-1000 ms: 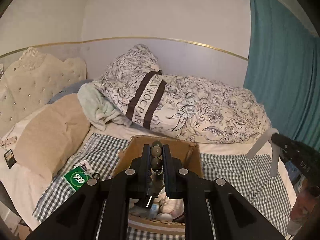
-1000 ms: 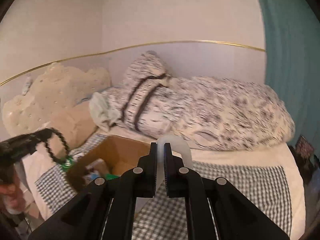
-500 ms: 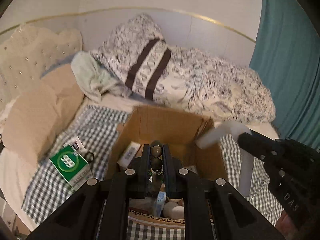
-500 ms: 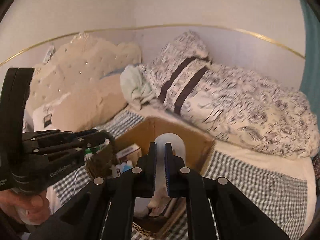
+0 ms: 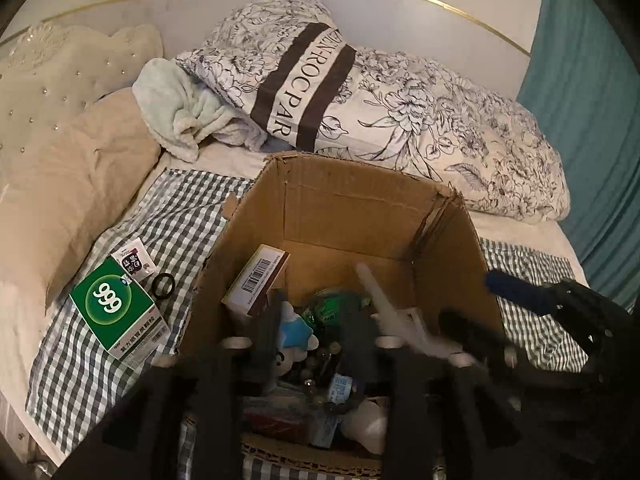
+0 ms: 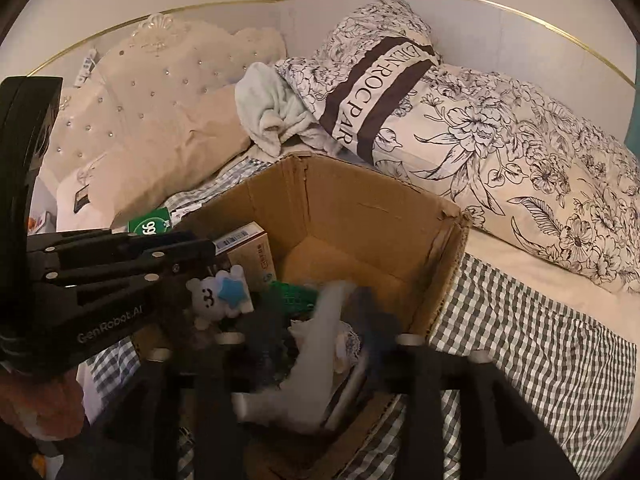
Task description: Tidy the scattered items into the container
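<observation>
An open cardboard box stands on the checked cloth on the bed and holds several small items, among them a white bear toy and a barcode carton. My left gripper hangs open over the box, its jaws blurred and apart; bead-like items lie in the box below it. My right gripper is open over the box's right side, and a white L-shaped plastic piece lies blurred between its jaws, falling or resting in the box.
A green "999" box, a small sachet and a black ring lie on the checked cloth left of the box. Floral bedding, a beige pillow and a teal curtain surround it.
Both grippers tipped down over the box and opened. The dark beads left my left gripper. The white plastic piece slipped from my right gripper's grip into the box.
</observation>
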`<state>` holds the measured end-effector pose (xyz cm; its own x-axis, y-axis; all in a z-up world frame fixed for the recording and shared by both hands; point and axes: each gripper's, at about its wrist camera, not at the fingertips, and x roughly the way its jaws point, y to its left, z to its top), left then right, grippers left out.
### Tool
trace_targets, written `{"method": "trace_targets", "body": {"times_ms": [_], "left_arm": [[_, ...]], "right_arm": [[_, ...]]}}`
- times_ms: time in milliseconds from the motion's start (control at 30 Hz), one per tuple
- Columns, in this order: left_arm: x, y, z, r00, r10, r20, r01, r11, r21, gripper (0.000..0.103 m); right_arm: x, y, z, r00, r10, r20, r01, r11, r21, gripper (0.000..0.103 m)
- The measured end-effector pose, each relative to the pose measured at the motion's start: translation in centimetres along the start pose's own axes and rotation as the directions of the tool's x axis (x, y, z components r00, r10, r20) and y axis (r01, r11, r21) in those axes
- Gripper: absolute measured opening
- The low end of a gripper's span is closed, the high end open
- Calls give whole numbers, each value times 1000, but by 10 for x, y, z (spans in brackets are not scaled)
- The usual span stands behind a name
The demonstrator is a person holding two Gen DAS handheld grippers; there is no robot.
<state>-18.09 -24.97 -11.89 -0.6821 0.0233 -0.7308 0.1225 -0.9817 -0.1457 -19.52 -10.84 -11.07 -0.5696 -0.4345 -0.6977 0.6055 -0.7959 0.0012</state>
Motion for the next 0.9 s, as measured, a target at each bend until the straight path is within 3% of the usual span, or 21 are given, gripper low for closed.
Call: {"method": "trace_targets", "body": {"times_ms": [33,100,167,233,433,900], "left_arm": [[-2,0,0,1000,2,7,-2,1000,-4,56],[-8,0,1,1000,6,19,-6,1000,-8,58],[-15,-1,1,1000,10,27,-10,1000,-8,68],[-23,-2,2,999,22,40,-22,1000,-10,87],[-61,-10,1,992,39,116,-39,999,-8,103],[-145,-63,-12,969,9,245,-27,997,70,103]], "right_arm": [[-3,-2,-1,1000,1,12,-1,1000,3,68],[-9,-3,-1,999,-18,35,18,1000,1,68],[-19,-4,-3,996,-61,58,61,998,-10,76],[-32,-7,-5,993,-79,86,79,997,-2,82],[-76,-17,-11,973,-167,157,163,986,35,103],[-183,-28,-24,925,-290,245,277,957,86,103]]}}
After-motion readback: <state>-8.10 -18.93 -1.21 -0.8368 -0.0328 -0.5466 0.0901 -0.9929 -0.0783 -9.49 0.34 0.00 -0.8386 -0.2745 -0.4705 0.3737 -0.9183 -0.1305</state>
